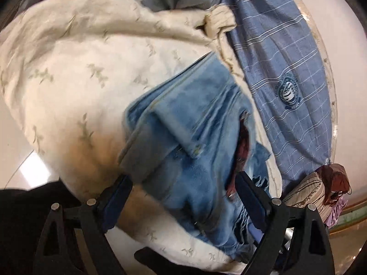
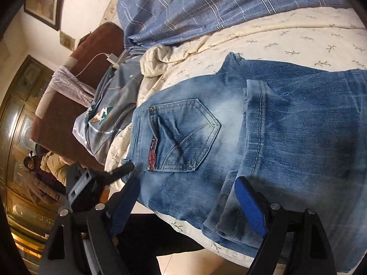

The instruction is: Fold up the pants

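Faded blue jeans (image 2: 275, 137) lie folded on a cream leaf-print quilt (image 2: 286, 43), back pocket (image 2: 183, 135) up and one leg hem doubled over the seat. My right gripper (image 2: 188, 197) is open just above the jeans' near edge, fingers apart on either side of the denim. In the left wrist view the jeans (image 1: 183, 137) are a bunched pile with the waistband and red lining showing. My left gripper (image 1: 183, 197) is open, its fingers straddling the jeans without clamping them. The left gripper body (image 2: 82, 183) shows at the jeans' left edge.
A blue plaid shirt with a round crest (image 1: 286, 80) lies beside the quilt (image 1: 68, 80). A grey garment (image 2: 110, 114) lies past the waistband. A brown headboard (image 2: 91, 52) carries a white charger cable. Small striped and purple items (image 1: 316, 190) sit at the bed edge.
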Motion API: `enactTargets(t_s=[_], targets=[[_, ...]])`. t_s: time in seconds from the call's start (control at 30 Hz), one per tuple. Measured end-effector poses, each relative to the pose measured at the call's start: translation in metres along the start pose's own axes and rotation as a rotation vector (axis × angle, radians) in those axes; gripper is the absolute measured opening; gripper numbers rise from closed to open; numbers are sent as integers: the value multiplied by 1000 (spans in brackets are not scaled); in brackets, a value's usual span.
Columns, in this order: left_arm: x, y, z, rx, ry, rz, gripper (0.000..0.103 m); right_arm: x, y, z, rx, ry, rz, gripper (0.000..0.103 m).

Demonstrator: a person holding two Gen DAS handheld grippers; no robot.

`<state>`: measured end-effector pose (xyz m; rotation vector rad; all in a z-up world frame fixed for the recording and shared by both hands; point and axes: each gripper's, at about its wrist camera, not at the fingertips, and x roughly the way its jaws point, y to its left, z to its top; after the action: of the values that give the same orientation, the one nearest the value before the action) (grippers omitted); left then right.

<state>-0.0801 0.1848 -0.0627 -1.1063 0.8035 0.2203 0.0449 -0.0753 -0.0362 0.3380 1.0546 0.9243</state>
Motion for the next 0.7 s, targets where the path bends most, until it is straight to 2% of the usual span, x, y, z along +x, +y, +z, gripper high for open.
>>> enactTargets(t_s=[0.03, 0.1, 0.13, 0.17, 0.23, 0.33, 0.37, 0.4, 0.47, 0.5, 0.53, 0.57, 0.6, 0.63, 0.67, 0.7], targets=[[1, -2, 2, 2, -8, 2, 89, -1, 0, -1, -7, -5, -2, 87], [3, -8, 3, 18, -13, 32, 78, -2, 2, -2, -18, -5, 5, 87], [5, -9, 1, 36, -13, 63, 59, -2, 3, -3, -23, 0, 19, 87], [7, -8, 2, 54, -6, 68, 49, -2, 5, -3, -21, 0, 33, 87], [9, -7, 4, 67, -9, 71, 45, 0, 7, -4, -3, 17, 86, 87], [11, -6, 4, 51, -12, 65, 44, 7, 14, -3, 33, 57, 159, 87], [12, -5, 4, 46, -12, 59, 47, 10, 16, 0, 49, 66, 180, 87], [10, -1, 4, 36, -12, 43, 51, 15, 19, 4, 75, 75, 198, 87], [7, 9, 4, 4, -3, -7, 73, 26, 22, 12, 108, 83, 185, 87], [8, 8, 5, 5, -5, -32, 77, 35, 23, 16, 119, 97, 163, 87], [10, 4, 5, 16, -5, -18, 78, 48, 22, 19, 134, 122, 142, 87], [12, 0, 4, 38, -3, 1, 73, 57, 20, 21, 144, 140, 118, 87], [12, -6, 3, 77, -12, 35, 60, 71, 16, 21, 166, 176, 69, 87], [12, -8, 4, 103, -12, 43, 41, 75, 15, 20, 173, 177, 54, 87], [11, -9, 5, 116, -8, 32, 30, 73, 20, 21, 173, 166, 50, 88], [11, -11, 6, 128, -4, 22, 27, 69, 25, 22, 176, 165, 49, 88]])
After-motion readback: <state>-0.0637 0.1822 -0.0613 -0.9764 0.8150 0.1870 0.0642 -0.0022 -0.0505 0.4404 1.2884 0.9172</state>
